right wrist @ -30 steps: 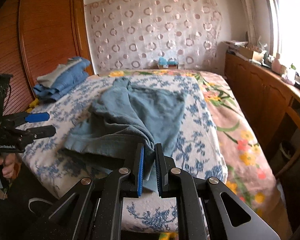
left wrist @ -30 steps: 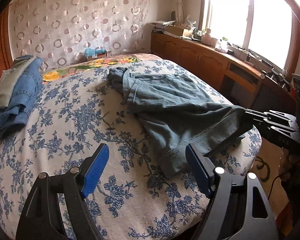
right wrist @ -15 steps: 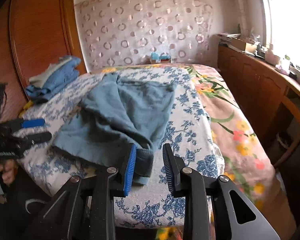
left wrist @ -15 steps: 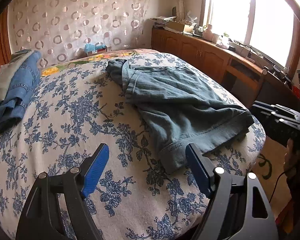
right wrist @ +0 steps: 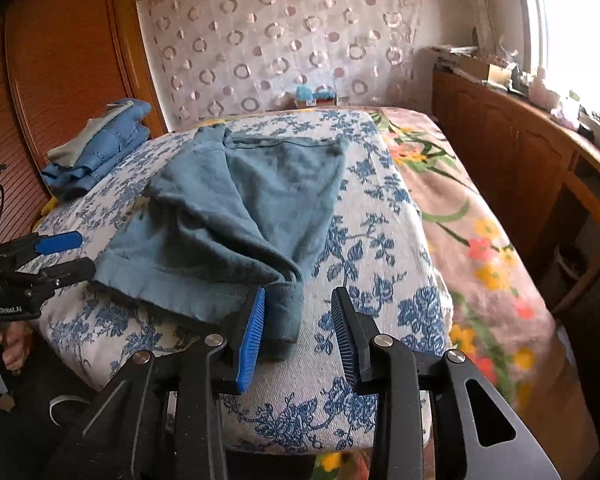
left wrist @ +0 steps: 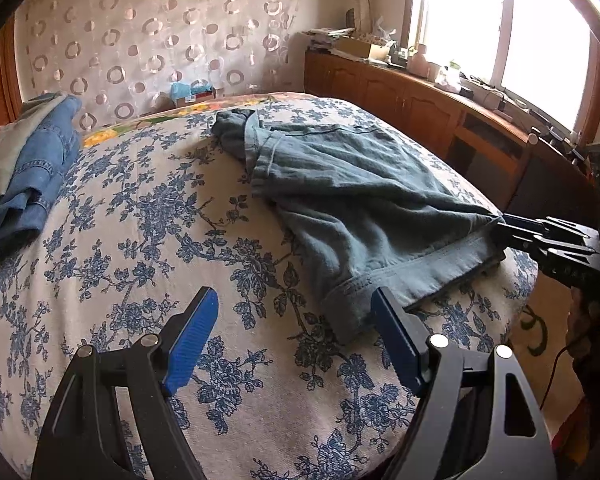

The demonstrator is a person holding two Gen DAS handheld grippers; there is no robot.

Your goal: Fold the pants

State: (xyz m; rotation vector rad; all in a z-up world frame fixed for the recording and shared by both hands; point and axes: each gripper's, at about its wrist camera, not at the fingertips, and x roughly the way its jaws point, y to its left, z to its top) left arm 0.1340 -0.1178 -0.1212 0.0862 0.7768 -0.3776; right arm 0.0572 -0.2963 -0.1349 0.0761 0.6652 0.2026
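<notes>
Fold laid, faded blue-grey cotton pants (right wrist: pixel 236 216) doubled on the floral bedspread (left wrist: pixel 148 240).
Right gripper (right wrist: pixel 298 322) was opening off the hem; left gripper (left wrist: pixel 296 332) gaped wide, empty; further folds remained.

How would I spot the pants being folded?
Look at the bed with the blue-flowered cover. The pants lie spread across its middle, hem toward the near edge. They are dull grey-blue and laid flat, unlike the brighter denim pile bunched by the wooden wall.

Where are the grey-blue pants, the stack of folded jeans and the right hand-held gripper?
grey-blue pants (left wrist: pixel 364 184), left wrist view, middle of the cloth.
stack of folded jeans (right wrist: pixel 108 148), right wrist view, top blue pair.
right hand-held gripper (right wrist: pixel 298 310), right wrist view, midway between fingertips.
</notes>
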